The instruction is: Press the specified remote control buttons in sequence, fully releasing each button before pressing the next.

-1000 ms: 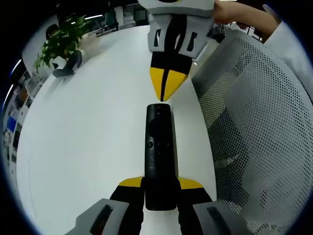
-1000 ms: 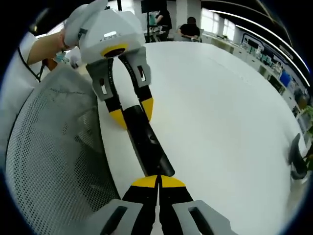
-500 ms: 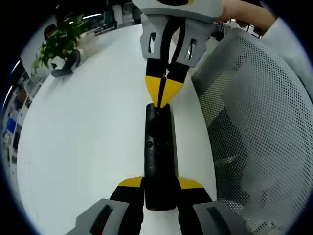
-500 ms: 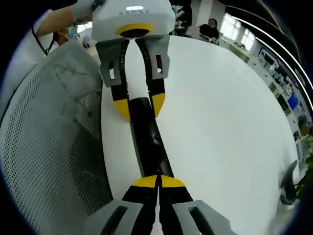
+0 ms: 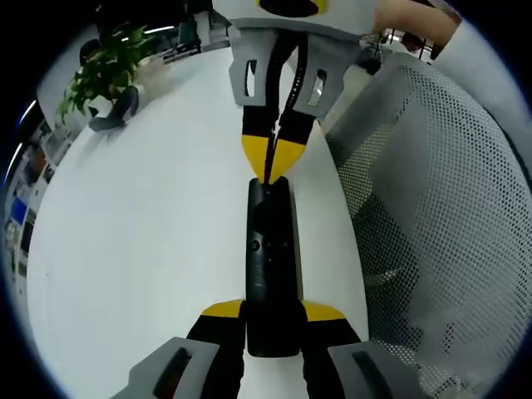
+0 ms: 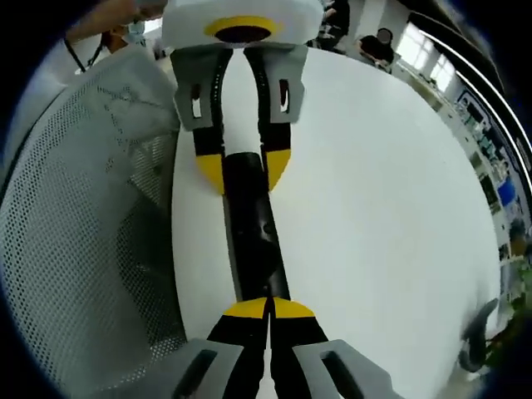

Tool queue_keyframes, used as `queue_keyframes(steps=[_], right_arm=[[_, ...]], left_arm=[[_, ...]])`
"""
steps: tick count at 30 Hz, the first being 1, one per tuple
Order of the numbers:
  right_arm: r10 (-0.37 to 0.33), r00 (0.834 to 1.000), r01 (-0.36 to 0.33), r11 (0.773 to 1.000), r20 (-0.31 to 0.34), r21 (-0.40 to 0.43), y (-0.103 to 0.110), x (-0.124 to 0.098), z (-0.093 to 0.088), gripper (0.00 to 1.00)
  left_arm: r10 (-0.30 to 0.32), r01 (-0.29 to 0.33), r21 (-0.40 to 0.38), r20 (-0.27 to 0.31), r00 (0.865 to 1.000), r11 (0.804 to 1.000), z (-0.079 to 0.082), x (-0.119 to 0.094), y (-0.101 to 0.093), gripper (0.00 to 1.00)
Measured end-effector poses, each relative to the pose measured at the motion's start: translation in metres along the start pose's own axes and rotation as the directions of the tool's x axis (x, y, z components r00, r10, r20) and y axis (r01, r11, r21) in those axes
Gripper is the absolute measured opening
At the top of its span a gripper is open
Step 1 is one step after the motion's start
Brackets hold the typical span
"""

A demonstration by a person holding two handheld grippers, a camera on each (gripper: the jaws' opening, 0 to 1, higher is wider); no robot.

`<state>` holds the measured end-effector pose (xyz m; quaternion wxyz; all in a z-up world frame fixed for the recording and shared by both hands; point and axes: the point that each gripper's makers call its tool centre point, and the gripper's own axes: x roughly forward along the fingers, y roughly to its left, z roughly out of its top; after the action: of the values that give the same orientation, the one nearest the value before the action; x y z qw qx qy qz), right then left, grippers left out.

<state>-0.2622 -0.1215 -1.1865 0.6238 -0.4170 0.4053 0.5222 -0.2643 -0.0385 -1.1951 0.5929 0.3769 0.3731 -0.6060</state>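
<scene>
Left gripper (image 5: 272,320) fingers clamp the remote (image 5: 271,249) — right gripper (image 6: 268,309) fingers together, tips touching its far end, above the desk (image 5: 150,224).

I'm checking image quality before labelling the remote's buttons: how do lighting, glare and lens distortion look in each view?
Left gripper view: even, bright light; the white table is nearly washed out, the black remote shows little button detail, and the fisheye bends the mesh chair. Right gripper view: similar brightness, a faint sheen on the remote, the table edge curved, and the shut right tongs sharp.
</scene>
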Motion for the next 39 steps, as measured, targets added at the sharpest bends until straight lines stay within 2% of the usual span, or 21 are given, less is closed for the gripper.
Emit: queue_keyframes(steps=[2,3,6,8,10,14,20,24,25,27,32,39], right_arm=[[-0.003,1.000,0.003,1.000,0.003,-0.011,0.001,0.000,0.000,0.00],[-0.010,1.000,0.010,1.000,0.026,0.009,0.000,-0.001,0.000,0.00],[-0.039,0.990,0.022,0.992,0.139,0.122,-0.001,-0.002,0.001,0.00],[-0.063,0.974,0.012,0.973,0.217,0.231,-0.001,-0.004,0.001,0.00],[-0.082,0.961,0.011,0.966,0.264,0.260,-0.001,-0.004,0.001,0.00],[-0.086,0.955,0.013,0.968,0.283,0.250,0.000,-0.003,0.006,0.00],[-0.079,0.965,0.039,0.986,0.251,0.162,-0.001,0.000,0.014,0.00],[-0.057,0.979,0.056,0.998,0.195,0.010,0.002,0.000,0.013,0.00],[-0.043,0.984,0.057,0.996,0.174,-0.075,0.006,0.000,0.014,0.00],[-0.046,0.990,0.066,0.987,0.134,-0.149,0.009,0.000,0.012,0.00],[-0.052,0.991,0.071,0.986,0.125,-0.149,0.009,-0.001,0.012,0.00],[-0.045,0.991,0.062,0.988,0.124,-0.143,0.010,-0.001,0.010,0.00]], left_arm=[[0.001,-0.001,0.003,-0.011,1.000,1.000,0.000,0.000,0.000,0.24],[0.002,-0.002,0.004,-0.015,1.000,1.000,0.000,0.000,0.000,0.24],[0.008,-0.008,0.012,-0.038,0.999,1.000,0.000,0.001,-0.001,0.24],[0.009,-0.008,0.014,-0.054,0.998,1.000,0.001,0.001,-0.001,0.24],[0.008,-0.007,0.014,-0.066,0.998,1.000,0.000,0.001,-0.001,0.25],[0.004,-0.003,0.012,-0.081,0.997,1.000,-0.001,0.001,-0.001,0.25],[0.007,-0.007,0.003,-0.092,0.996,1.000,-0.001,0.000,-0.001,0.25],[0.008,-0.009,-0.006,-0.096,0.995,1.000,-0.001,0.000,-0.001,0.24],[0.008,-0.010,-0.018,-0.096,0.995,1.000,-0.001,0.000,-0.001,0.24],[0.012,-0.014,-0.018,-0.109,0.994,1.000,-0.001,0.000,-0.001,0.24],[0.014,-0.016,-0.022,-0.120,0.993,1.000,-0.001,0.000,-0.001,0.24],[0.020,-0.024,-0.039,-0.104,0.994,0.999,-0.001,0.000,-0.001,0.24]])
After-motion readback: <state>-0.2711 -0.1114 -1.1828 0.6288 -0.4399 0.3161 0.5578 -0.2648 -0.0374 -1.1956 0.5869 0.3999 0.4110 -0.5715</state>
